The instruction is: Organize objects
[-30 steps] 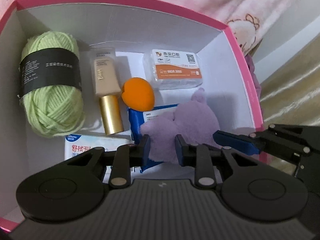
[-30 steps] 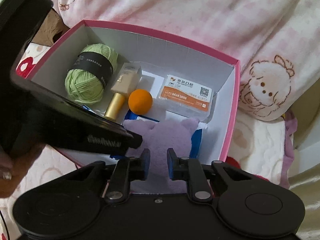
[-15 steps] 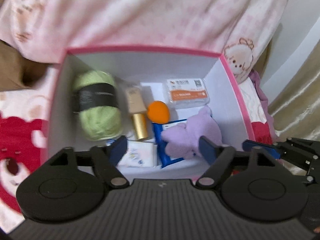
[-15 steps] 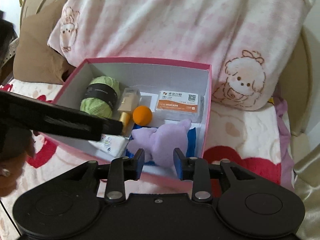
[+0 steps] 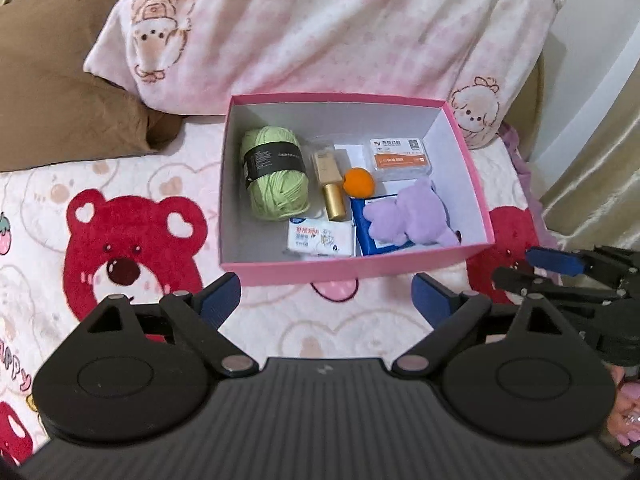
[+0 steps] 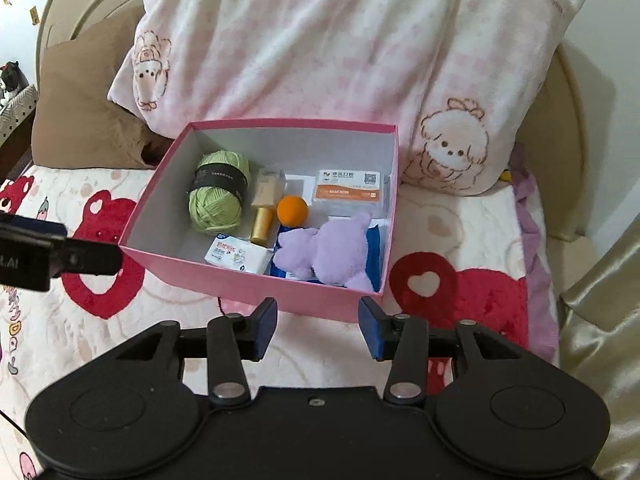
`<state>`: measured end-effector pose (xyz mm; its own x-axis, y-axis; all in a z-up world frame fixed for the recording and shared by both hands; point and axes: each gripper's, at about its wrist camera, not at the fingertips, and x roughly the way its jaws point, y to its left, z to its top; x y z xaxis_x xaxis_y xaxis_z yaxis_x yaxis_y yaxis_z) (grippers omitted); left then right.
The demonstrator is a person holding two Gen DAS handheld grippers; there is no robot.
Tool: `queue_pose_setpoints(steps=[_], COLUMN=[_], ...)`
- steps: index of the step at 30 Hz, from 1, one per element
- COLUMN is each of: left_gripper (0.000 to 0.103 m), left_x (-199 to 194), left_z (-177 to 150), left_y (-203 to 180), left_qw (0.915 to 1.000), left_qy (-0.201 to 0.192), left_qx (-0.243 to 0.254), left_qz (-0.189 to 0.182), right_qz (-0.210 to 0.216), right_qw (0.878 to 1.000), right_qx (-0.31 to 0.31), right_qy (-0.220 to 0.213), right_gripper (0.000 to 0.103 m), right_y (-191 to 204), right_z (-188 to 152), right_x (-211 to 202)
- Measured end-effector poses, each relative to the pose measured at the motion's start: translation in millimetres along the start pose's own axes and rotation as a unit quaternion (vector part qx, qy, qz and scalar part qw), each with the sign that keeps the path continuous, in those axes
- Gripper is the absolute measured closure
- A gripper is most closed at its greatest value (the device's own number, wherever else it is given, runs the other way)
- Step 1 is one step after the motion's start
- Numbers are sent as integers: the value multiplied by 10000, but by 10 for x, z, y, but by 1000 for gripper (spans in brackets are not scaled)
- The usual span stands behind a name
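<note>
A pink box (image 5: 356,269) (image 6: 256,285) sits on the bed. Inside lie a green yarn ball (image 5: 276,178) (image 6: 218,196), a beige bottle with a gold cap (image 5: 330,184) (image 6: 265,208), an orange sponge (image 5: 359,181) (image 6: 293,209), a white and orange packet (image 5: 400,154) (image 6: 351,189), a white tissue pack (image 5: 320,237) (image 6: 239,255) and a purple plush toy (image 5: 412,216) (image 6: 328,252) on a blue pack (image 5: 366,232). My left gripper (image 5: 326,300) is open and empty, in front of the box. My right gripper (image 6: 318,328) is open and empty, just before the box's near wall.
A pink-and-white pillow (image 5: 340,28) (image 6: 360,40) leans behind the box, a brown pillow (image 5: 52,80) to its left. The blanket with red bears (image 5: 132,248) covers the bed. A beige curtain (image 5: 600,184) hangs at the right. The right gripper shows in the left view (image 5: 568,276).
Both grippers have pulled back up and out of the box and opened. The purple plush toy has been let go and lies in the box.
</note>
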<state>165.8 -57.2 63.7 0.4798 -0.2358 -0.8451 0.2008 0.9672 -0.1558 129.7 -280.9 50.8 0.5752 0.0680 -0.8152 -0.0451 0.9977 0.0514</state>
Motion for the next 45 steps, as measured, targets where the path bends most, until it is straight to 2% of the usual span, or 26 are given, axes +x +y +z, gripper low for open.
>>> queue_pose_setpoints(steps=[4,8,15,18,20,26,30,34,37,45], left_gripper=[10,7,7,7,7,7,7,5,5,5], left_x=[-201,-370,-573,-608,-620,-632,-596,-548,-506,-424], left_z=[-127,-250,-519,-627,-674,-802,-863,-940,-968,-967], left_y=[-26,-55,-31,0,13,7,20,-23,-43,26], left_qw=[9997,9990,9979,9983,9982,9973,9980,9984,9985,9991], left_qy=[-131,-170,-254,-189,-182,-208,-67,87,173,149], left_qx=[160,351,495,459,472,526,467,480,489,288], left_qz=[106,230,344,304,313,475,410,276,195,277], right_qz=[-6,-102,-127,-137,-135,-128,-137,-110,-145,-177], right_qw=[10000,9998,9997,9997,9998,9998,9998,9998,9997,9994], right_qx=[-8,-116,-173,-185,-169,-155,-127,-93,-40,117], right_qy=[-22,-131,-99,-56,-26,67,99,156,217,290], right_gripper=[46,43,35,33,27,25,21,13,12,12], right_y=[71,162,275,318,343,424,439,430,427,424], right_z=[-24,-92,-267,-347,-400,-524,-564,-579,-597,-610], right_x=[-220,-451,-666,-692,-702,-709,-695,-632,-586,-563])
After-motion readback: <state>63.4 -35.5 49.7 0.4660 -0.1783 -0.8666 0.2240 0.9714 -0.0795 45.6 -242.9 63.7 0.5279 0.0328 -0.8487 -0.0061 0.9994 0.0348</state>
